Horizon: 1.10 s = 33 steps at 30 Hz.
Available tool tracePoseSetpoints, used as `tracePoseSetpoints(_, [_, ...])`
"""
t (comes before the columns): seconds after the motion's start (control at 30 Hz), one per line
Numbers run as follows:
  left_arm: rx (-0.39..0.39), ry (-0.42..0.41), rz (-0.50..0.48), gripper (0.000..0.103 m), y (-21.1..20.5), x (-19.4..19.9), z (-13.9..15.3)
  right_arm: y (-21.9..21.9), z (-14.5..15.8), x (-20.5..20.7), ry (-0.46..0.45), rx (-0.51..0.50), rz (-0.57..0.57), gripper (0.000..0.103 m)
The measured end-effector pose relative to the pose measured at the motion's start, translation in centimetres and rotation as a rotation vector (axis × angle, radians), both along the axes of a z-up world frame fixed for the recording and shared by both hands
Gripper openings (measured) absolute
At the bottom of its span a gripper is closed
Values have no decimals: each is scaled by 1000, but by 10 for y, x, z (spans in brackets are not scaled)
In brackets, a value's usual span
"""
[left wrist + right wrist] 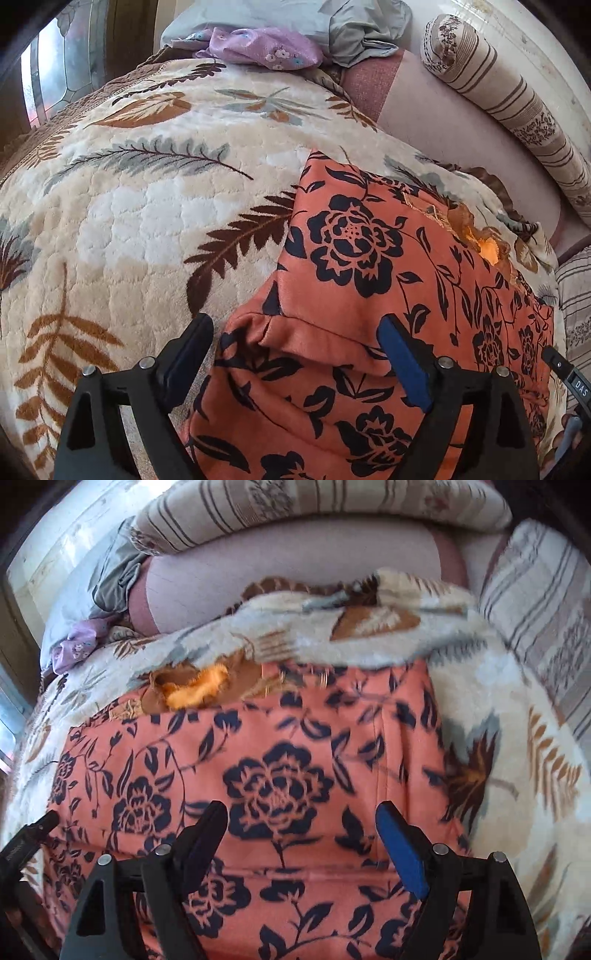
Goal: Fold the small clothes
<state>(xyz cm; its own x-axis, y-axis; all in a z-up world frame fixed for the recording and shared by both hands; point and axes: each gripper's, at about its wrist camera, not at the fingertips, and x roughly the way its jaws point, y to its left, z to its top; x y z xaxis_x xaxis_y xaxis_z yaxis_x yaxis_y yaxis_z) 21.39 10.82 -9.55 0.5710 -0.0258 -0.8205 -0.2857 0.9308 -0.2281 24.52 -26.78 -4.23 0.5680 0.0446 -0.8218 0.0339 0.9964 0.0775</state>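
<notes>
An orange garment with a dark floral print (pixel 369 266) lies on the leaf-patterned blanket (pixel 147 192). A fold runs across it near my left gripper. Its far edge carries a golden embroidered trim (pixel 476 236). My left gripper (pixel 295 332) is open, its jaws wide apart over the garment's near left corner. The garment (pixel 280 775) fills the right wrist view, with the trim (pixel 199 690) at its far edge. My right gripper (pixel 301 819) is open just above the garment's middle, holding nothing.
A pile of grey and purple floral clothes (pixel 273 40) lies at the far end of the bed. A striped bolster (pixel 509 103) runs along the wall, also in the right wrist view (pixel 295 506). A striped pillow (pixel 546 620) lies right. A window (pixel 55 77) stands far left.
</notes>
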Motion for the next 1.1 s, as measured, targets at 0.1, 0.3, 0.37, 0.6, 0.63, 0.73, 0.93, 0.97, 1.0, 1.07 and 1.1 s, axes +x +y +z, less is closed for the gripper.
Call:
tracePoseSetpoints(0.1, [4,20,0,91,1,1,-4,15,-12,26,-6,-51,-4,85])
tracePoseSetpoints(0.3, [16,26,-4,91,-2,3,-5,-3,-40,28,39,-92,1,88])
tracePoseSetpoints(0.37, [28,27,-8,91,-3,4,-4,-3,-40,29,45,-89,-7,88])
tracePoseSetpoints(0.6, [80,-16,-16,91,-9,-1,5,-16,-10,-19,-25,-11,-26,89])
tracePoseSetpoints(0.63, [90,-26,-16,91,-10,-3,7,-19,-6,-31,-29,0,-22,89])
tracePoseSetpoints(0.73, [124,-55,-25,91,-15,-11,12,-29,4,-74,-34,10,-4,89])
tracePoseSetpoints(0.93, [184,-111,-71,91,-26,-45,25,-45,-6,-167,37,12,22,89])
tracePoseSetpoints(0.97, [200,-120,-79,91,-28,-53,28,-49,-10,-180,49,20,20,89])
tracePoseSetpoints(1.0, [217,-131,-89,91,-30,-61,33,-53,-15,-191,62,28,16,89])
tracePoseSetpoints(1.07, [254,-165,-108,91,-34,-80,43,-62,-27,-210,104,50,2,89])
tracePoseSetpoints(1.1, [276,-177,-105,91,-35,-90,47,-67,-34,-218,123,69,-4,89])
